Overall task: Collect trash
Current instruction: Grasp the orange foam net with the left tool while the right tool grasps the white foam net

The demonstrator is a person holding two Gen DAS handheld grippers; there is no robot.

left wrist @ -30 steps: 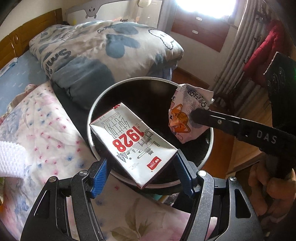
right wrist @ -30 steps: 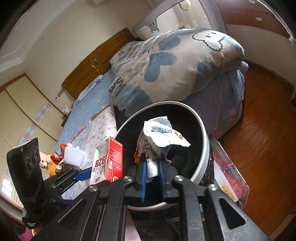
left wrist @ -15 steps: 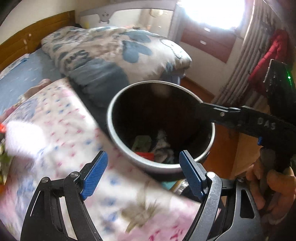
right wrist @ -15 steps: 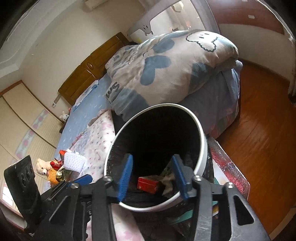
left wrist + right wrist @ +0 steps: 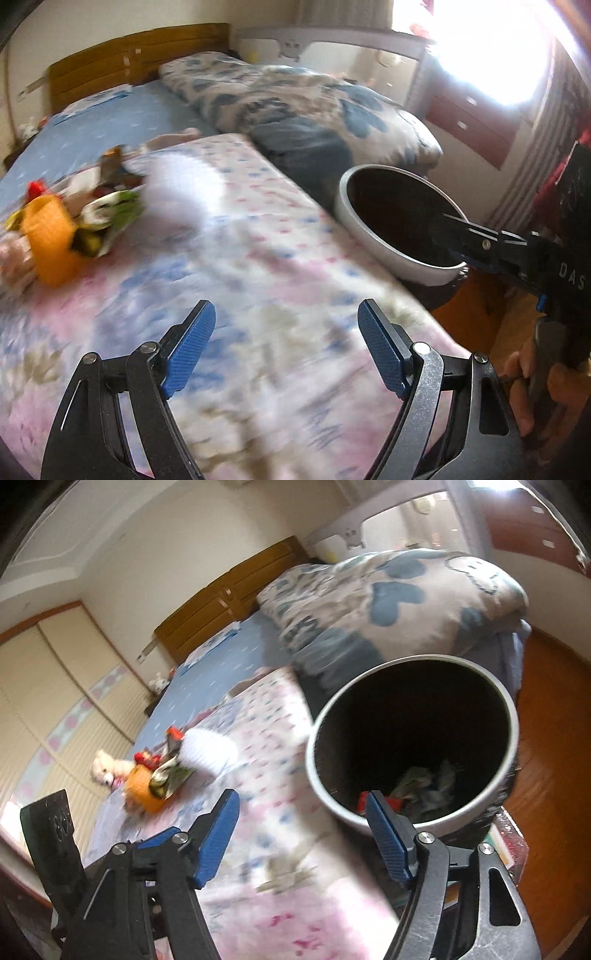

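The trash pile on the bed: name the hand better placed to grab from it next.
Left, probably. The left tongs stand open and empty over the floral blanket, pointing toward the trash pile. The right tongs, also empty, sit beside the bin, farther from it.

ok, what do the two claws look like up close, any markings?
Both match: left claw and right claw have black angular linkage arms with silver pivot screws and ribbed blue pads. Seen from the left wrist, the right claw's black body carries white "DAS" lettering, with a black flat module above it. No cables or sleeves show.
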